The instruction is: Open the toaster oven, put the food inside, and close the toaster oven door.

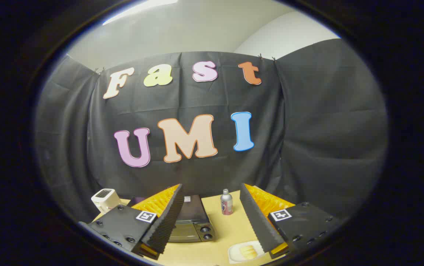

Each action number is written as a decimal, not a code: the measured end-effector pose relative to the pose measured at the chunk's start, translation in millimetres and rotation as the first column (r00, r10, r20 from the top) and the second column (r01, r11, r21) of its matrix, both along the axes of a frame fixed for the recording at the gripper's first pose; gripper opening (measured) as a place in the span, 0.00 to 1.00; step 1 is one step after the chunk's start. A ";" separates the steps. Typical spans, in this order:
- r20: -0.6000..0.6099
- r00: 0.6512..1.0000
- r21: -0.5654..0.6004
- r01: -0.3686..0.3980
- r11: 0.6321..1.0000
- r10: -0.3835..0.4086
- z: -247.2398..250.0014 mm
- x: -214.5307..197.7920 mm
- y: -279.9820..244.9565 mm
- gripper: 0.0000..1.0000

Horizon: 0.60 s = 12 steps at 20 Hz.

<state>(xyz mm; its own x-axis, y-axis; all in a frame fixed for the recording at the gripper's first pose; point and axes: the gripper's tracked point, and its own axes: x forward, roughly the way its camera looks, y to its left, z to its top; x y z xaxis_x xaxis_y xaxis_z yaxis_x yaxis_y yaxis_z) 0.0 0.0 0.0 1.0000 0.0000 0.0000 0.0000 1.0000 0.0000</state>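
Black cloth drapes the booth behind a tan tabletop (230, 225) as I hold my gripper (212, 214) high above it, fingers spread wide and clasping nothing. Between them, below, sits the toaster oven (191, 221), its door apparently shut, its left side hidden behind my left finger, two knobs visible at its right. Food (248, 252), a pale yellowish piece I cannot identify, lies on a white plate (236, 255) partly cut off beside my right finger. A small can (226, 202) stands upright beyond. A white appliance (105, 199) sits far left.
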 end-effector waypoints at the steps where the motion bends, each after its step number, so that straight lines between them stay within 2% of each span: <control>1: 0.010 1.000 -0.003 0.002 1.000 -0.002 2.9 1.7 2.4 0.97; 4: 0.019 1.000 -0.013 0.014 1.000 -0.014 10.7 8.8 7.6 0.97; 8: 0.023 1.000 -0.023 -0.019 1.000 0.019 20.2 15.4 18.5 0.97; 12: 0.046 0.999 -0.035 -0.015 0.999 0.017 30.2 19.1 24.6 0.97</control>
<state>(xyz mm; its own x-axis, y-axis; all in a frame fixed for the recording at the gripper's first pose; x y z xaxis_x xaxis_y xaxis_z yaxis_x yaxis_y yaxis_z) 19.1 24.6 30.2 0.9988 0.0169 0.0464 -0.0154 0.9993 -0.0345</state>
